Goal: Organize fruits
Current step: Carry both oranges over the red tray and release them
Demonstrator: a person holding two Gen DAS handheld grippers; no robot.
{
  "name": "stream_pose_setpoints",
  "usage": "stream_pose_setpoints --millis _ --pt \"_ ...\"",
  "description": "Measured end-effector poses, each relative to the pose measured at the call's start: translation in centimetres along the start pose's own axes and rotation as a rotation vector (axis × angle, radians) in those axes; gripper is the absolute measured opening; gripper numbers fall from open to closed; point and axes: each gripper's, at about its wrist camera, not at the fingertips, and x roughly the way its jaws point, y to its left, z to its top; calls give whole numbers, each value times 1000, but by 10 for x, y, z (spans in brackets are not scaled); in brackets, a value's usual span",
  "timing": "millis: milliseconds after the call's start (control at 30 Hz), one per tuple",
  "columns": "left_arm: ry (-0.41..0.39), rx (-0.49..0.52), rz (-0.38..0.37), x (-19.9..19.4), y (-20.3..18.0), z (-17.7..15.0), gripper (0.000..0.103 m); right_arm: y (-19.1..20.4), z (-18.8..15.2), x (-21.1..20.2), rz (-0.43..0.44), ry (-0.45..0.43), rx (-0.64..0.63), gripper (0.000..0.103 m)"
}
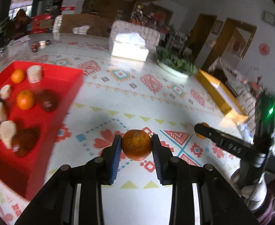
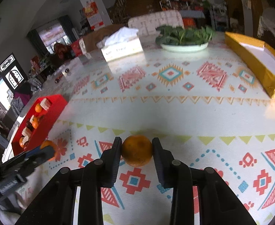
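In the left wrist view my left gripper [image 1: 136, 139] is shut on an orange [image 1: 136, 147], lifted a little over the patterned tablecloth. To its left a red tray [image 1: 66, 86] holds several oranges [image 1: 25, 99], white foam-wrapped fruits [image 1: 34, 74] and dark red apples [image 1: 48, 101]. My right gripper [image 2: 136, 144] is shut on a second orange [image 2: 136, 151] just above the cloth. Each gripper also shows in the other's view: the right gripper [image 1: 201, 129] at the right, the left gripper [image 2: 48, 151] at the lower left beside the red tray [image 2: 51, 116].
A tissue box [image 2: 121, 46] and a white bowl of leafy greens [image 2: 184, 37] stand at the far side of the table. A long gold box [image 2: 253, 63] lies along the right edge. Patterned cloth [image 2: 174, 112] stretches between the tray and the gold box.
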Motion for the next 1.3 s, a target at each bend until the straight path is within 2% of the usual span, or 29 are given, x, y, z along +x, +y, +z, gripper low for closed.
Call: stream_pose_setpoints --millis 200,333,567,700,800,1000,1300 --pt "-106 -80 20 -52 34 2 31 1 -1 -28 49 -55 29 36" --pt "-175 -140 50 -81 63 4 31 8 12 -52 76 -101 33 36" --pt "-237 -189 122 -113 103 8 31 39 37 -69 137 -138 -2 36" --pt "-243 -202 179 -119 122 6 31 69 46 -60 175 -118 -41 36" --pt "-230 -225 192 -116 137 4 31 96 47 -46 220 -79 -75 36" --pt "-209 -253 216 -111 155 -1 31 156 35 -9 292 13 -163 36" --pt "-173 -262 246 -102 172 0 31 228 19 44 339 113 -260 36"
